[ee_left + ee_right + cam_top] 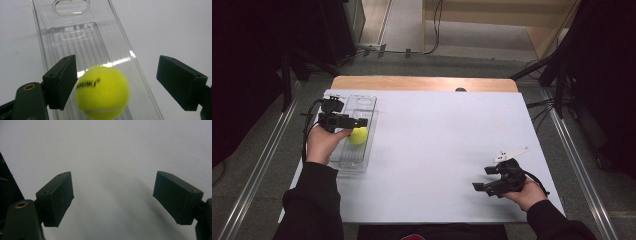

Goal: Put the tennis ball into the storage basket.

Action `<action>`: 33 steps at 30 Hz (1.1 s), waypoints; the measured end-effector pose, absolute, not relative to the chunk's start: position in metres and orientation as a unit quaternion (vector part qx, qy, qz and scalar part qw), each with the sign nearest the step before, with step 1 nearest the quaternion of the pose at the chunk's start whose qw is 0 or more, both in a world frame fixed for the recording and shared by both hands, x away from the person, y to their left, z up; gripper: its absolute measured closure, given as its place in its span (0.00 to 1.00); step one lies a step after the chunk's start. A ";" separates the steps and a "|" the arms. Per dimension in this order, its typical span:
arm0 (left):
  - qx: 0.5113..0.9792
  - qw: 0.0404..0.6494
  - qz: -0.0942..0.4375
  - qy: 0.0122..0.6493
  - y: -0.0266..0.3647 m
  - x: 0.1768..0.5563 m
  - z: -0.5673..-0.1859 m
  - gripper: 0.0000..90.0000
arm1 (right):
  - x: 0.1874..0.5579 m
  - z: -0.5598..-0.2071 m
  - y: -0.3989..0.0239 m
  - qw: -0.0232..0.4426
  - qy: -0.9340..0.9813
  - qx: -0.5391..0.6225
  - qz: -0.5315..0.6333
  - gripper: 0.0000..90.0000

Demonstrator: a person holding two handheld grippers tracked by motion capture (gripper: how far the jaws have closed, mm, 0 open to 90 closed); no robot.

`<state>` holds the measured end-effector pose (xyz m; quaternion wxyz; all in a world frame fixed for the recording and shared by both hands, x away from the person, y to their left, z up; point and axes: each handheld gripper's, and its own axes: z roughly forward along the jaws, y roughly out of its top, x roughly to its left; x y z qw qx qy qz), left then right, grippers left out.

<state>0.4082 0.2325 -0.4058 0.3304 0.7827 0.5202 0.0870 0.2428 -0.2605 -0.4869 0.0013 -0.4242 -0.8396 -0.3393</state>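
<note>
A yellow tennis ball (358, 135) lies in a clear plastic tray (357, 102) at the table's left side. My left gripper (361, 123) hangs just above it. In the left gripper view the ball (102, 92) is blurred and sits low between the jaws of my left gripper (120, 77). The ball is close against the left jaw, and a wide gap separates it from the right jaw, so the gripper is open. The ribbed tray (75, 37) runs away from the camera. My right gripper (484, 178) rests near the table's front right, and in its own view the right gripper (113, 195) is open over bare white surface.
The white table top (437, 130) spans the middle between the two hands. A small white piece (510, 152) lies just beyond the right gripper. Dark stands and cables surround the table, and its wooden far edge (422, 83) shows at the back.
</note>
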 end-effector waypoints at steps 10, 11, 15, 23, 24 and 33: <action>0.788 0.331 0.095 0.510 0.226 0.402 -0.384 0.16 | 0.243 -0.487 -0.261 -0.001 -0.840 -0.421 -0.342 0.16; 0.789 0.331 0.096 0.509 0.226 0.401 -0.383 0.16 | 0.243 -0.487 -0.261 -0.001 -0.840 -0.421 -0.341 0.16; 0.789 0.338 0.093 0.505 0.225 0.400 -0.378 0.16 | 0.243 -0.487 -0.261 0.000 -0.841 -0.421 -0.340 0.16; 0.796 0.348 0.080 0.490 0.218 0.397 -0.376 0.17 | 0.243 -0.487 -0.261 0.000 -0.841 -0.421 -0.340 0.16; 0.797 0.349 0.078 0.488 0.216 0.397 -0.376 0.17 | 0.243 -0.487 -0.261 0.000 -0.841 -0.422 -0.340 0.16; 0.810 0.348 0.068 0.468 0.202 0.396 -0.377 0.17 | 0.243 -0.487 -0.261 -0.001 -0.839 -0.424 -0.341 0.16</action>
